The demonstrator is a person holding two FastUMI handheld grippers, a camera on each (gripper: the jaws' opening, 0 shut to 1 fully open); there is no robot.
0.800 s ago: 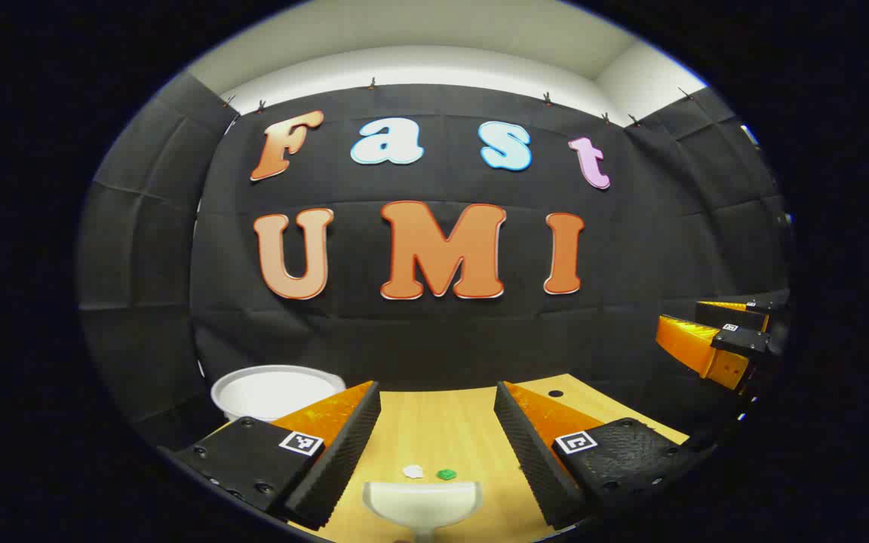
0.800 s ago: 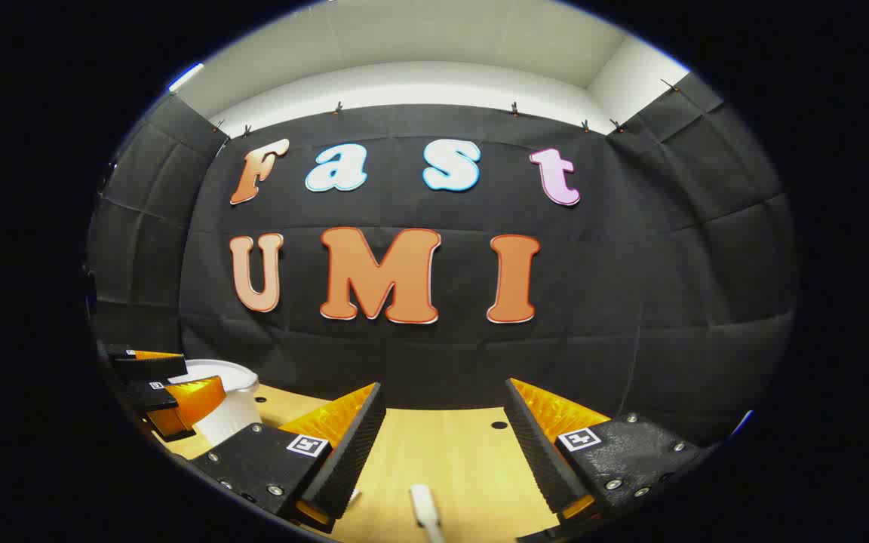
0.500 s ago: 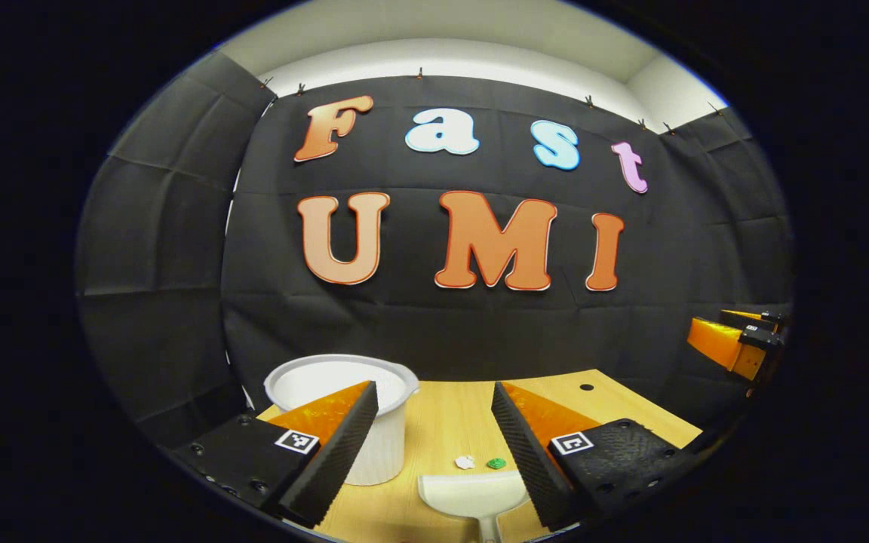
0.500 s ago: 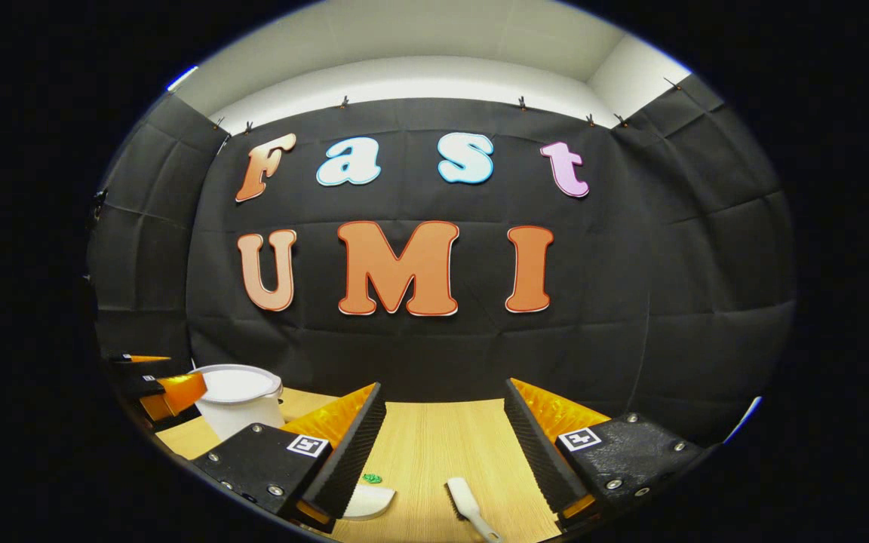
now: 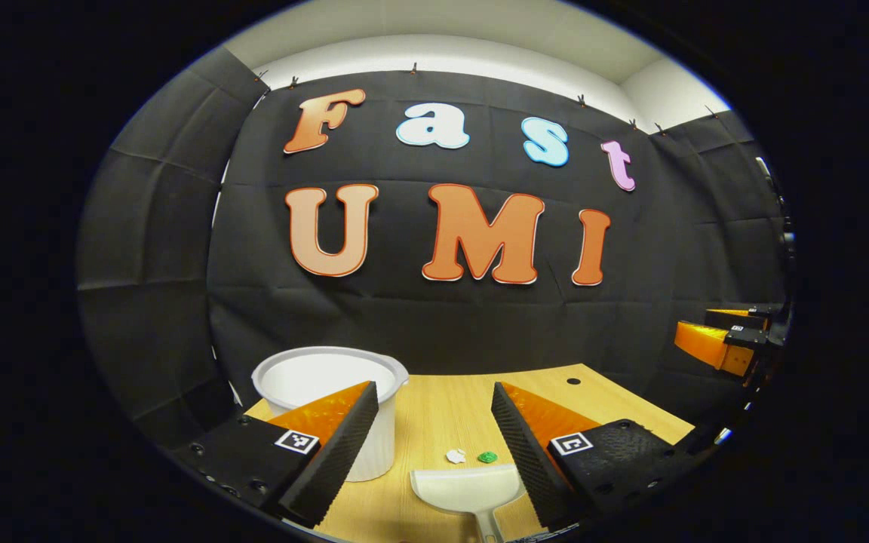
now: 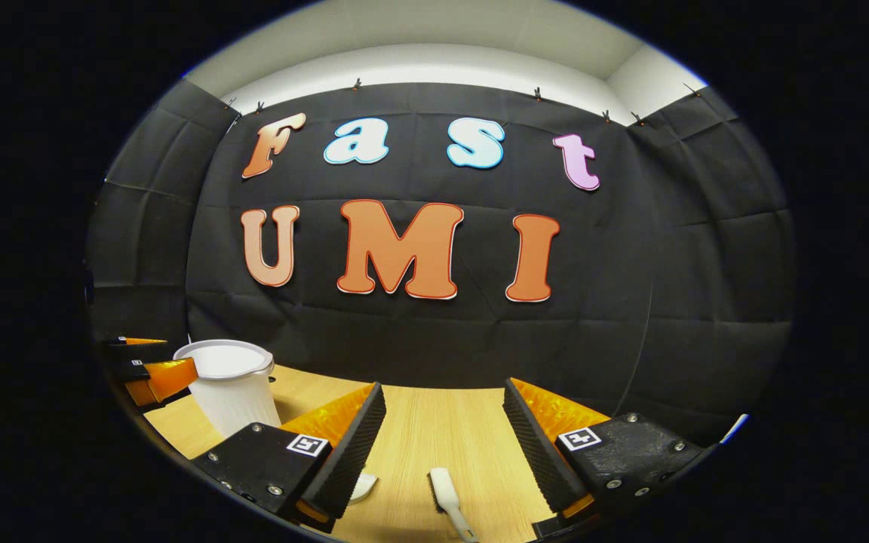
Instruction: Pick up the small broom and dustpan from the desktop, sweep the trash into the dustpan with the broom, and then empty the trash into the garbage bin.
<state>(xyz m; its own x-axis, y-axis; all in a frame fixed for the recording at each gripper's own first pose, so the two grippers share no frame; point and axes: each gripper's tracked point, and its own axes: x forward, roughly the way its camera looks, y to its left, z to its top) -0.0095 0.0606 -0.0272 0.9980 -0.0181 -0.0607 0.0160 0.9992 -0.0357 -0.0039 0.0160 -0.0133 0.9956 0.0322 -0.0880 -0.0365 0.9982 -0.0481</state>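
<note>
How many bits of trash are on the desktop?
2: a white scrap and a green scrap, side by side just beyond the dustpan mouth. Others may hide behind the fingers.

Dustpan point(image 5: 472, 489) white; broom point(image 6: 442, 486) white; garbage bin point(image 5: 329, 377) white; trash scraps, one white point(image 5: 455, 456), one green point(image 5: 487, 457); desktop point(image 5: 442, 415) pale wood grain.

This is a recording booth set up for staged handling trials, not a lived-in room. Black cloth point(image 6: 676, 286) is clipped up as walls on three sides below a plain pale ceiling point(image 6: 434, 38). A bare light wooden surface point(image 5: 442, 415) with a small round hole carries only a few white plastic housekeeping props.
</note>
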